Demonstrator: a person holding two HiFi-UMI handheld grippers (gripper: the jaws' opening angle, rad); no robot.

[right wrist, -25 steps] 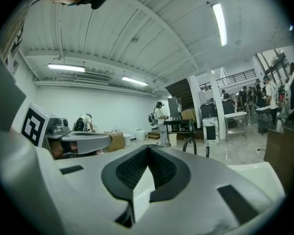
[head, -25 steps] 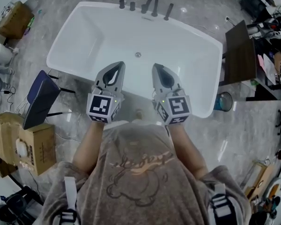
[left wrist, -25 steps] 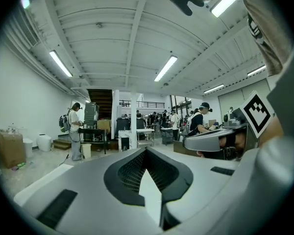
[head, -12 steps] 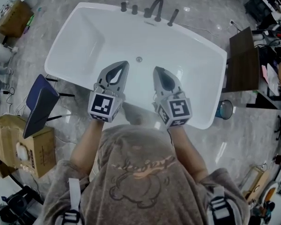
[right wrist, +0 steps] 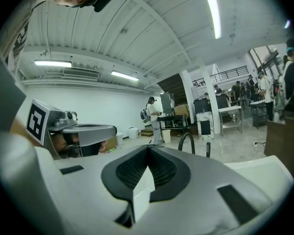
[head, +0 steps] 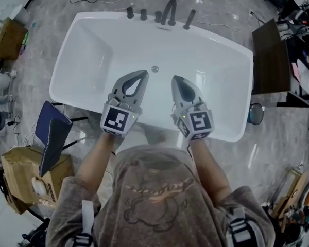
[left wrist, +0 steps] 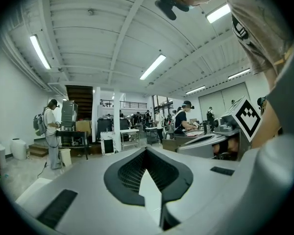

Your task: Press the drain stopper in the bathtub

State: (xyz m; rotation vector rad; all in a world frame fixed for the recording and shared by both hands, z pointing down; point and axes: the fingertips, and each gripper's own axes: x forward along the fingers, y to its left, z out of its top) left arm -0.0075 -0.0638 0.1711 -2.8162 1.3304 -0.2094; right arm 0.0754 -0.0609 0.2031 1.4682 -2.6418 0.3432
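Hovering over the near side of the white bathtub point(head: 206, 66), both tools point toward the drain stopper point(head: 155, 69), a small round metal disc on the tub floor, mid-width and closer to the faucet point(head: 168, 9) side. The stopper is untouched and clear of both tips. Main risk, as a judgement: a miss or an off-centre push. The stopper is small, the tub floor looks glossy, and a tip landing on its edge would likely skid onto the enamel instead of pushing the stopper down. Neither gripper view shows the stopper; both look out level across the room, so the aim rests on the head view alone. The reach down into the tub looks deep, so the person must lean over the rim, and the arm could wobble. The tools sit side by side and could bump if both go in. Left gripper point(head: 142, 74): jaws closed tip to tip, only the teardrop gap behind the tips, nothing held, touching nothing. Right gripper point(head: 175, 79): the same, tips together, empty, in the air. Closed tips suit a press; if they came apart they could straddle the disc.
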